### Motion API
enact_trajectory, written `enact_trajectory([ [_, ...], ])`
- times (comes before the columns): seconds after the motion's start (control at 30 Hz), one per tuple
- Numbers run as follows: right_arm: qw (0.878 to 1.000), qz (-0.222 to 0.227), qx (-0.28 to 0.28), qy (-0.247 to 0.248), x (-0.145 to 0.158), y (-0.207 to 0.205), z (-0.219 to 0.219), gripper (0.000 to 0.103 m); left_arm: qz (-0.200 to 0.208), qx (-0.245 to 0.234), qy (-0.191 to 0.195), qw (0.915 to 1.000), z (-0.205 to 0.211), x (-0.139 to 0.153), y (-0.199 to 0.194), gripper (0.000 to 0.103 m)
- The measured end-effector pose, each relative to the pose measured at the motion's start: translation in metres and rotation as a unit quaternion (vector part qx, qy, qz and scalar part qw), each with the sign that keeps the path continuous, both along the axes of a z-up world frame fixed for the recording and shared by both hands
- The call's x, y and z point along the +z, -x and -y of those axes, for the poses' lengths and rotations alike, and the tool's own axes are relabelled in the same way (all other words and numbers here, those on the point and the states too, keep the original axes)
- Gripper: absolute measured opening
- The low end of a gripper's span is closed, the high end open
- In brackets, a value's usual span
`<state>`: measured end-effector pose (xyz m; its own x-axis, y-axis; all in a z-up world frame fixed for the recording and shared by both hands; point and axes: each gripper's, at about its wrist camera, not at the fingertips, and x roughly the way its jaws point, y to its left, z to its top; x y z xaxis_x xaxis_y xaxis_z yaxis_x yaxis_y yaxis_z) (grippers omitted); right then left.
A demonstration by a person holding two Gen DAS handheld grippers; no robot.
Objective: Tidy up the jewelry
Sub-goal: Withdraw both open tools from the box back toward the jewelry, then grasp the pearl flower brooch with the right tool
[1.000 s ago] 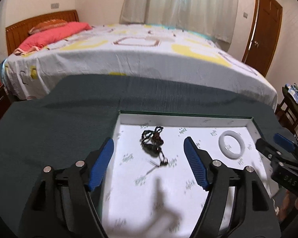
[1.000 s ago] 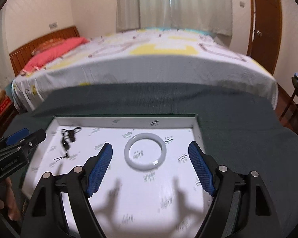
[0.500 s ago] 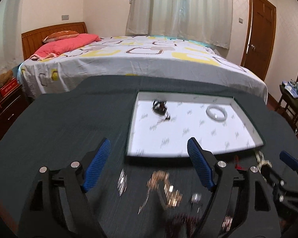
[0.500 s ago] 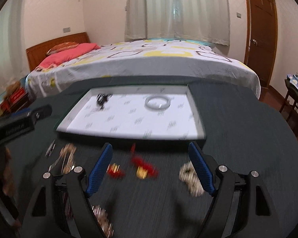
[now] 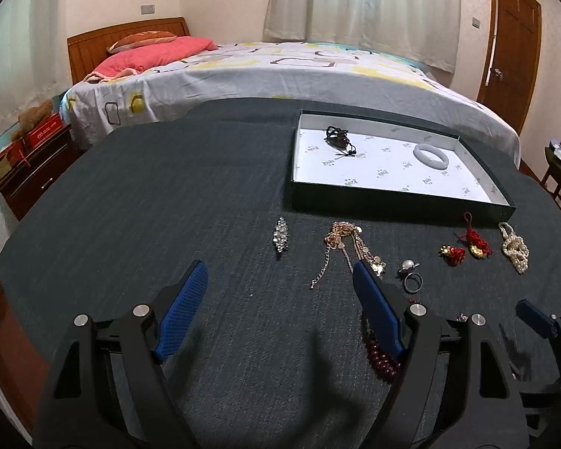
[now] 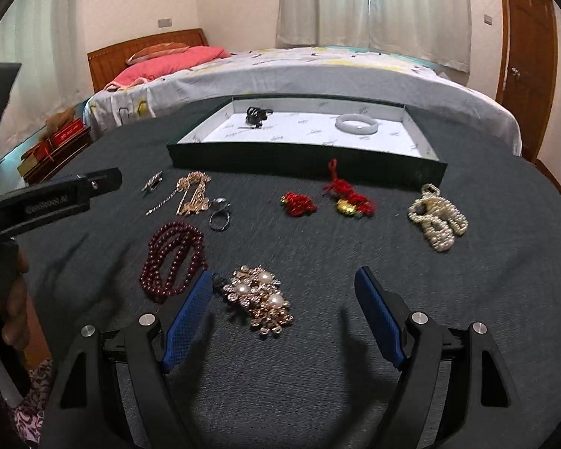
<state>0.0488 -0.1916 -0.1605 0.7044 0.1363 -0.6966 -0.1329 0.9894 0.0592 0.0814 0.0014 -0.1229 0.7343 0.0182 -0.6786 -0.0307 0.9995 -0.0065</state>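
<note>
Table [image 6: 505, 299]: pearl brooch [image 6: 260, 301] only in right view.

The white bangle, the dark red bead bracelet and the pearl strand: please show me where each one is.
white bangle [image 6: 356, 124]: right wrist view, on the ring's near rim.
dark red bead bracelet [image 6: 172, 258]: right wrist view, on its middle loops.
pearl strand [image 6: 437, 217]: right wrist view, on the middle of the heap.

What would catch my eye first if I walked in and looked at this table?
Probably the loose jewelry strewn over the dark tablecloth: dark red beads, a pearl-and-gold brooch and a pearl bracelet. Behind them a shallow white-lined tray holds only a pale bangle and a black corded piece. Both blue-padded tongs, left and right, gape open above the cloth.
</note>
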Motion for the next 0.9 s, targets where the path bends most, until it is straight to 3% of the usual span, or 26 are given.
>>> enact_trajectory([
  [0.2,1.000,-0.016,-0.005,0.002,-0.009,-0.008,-0.003,0.073,-0.002,0.000,0.001,1.0000,0.000,-0.001,0.002,0.078],
  [0.47,0.999,-0.030,0.010,-0.009,-0.010,-0.008,-0.002,0.039,-0.012,-0.001,0.003,0.9999,-0.001,-0.006,0.000,0.078],
  [0.57,1.000,-0.029,0.009,-0.004,-0.008,-0.006,0.001,0.034,-0.014,-0.002,0.004,0.9999,0.000,-0.008,0.000,0.078],
  [0.9,0.999,-0.029,-0.012,-0.015,-0.002,-0.004,0.017,0.033,-0.019,-0.012,0.007,0.9997,0.007,-0.011,0.001,0.078],
])
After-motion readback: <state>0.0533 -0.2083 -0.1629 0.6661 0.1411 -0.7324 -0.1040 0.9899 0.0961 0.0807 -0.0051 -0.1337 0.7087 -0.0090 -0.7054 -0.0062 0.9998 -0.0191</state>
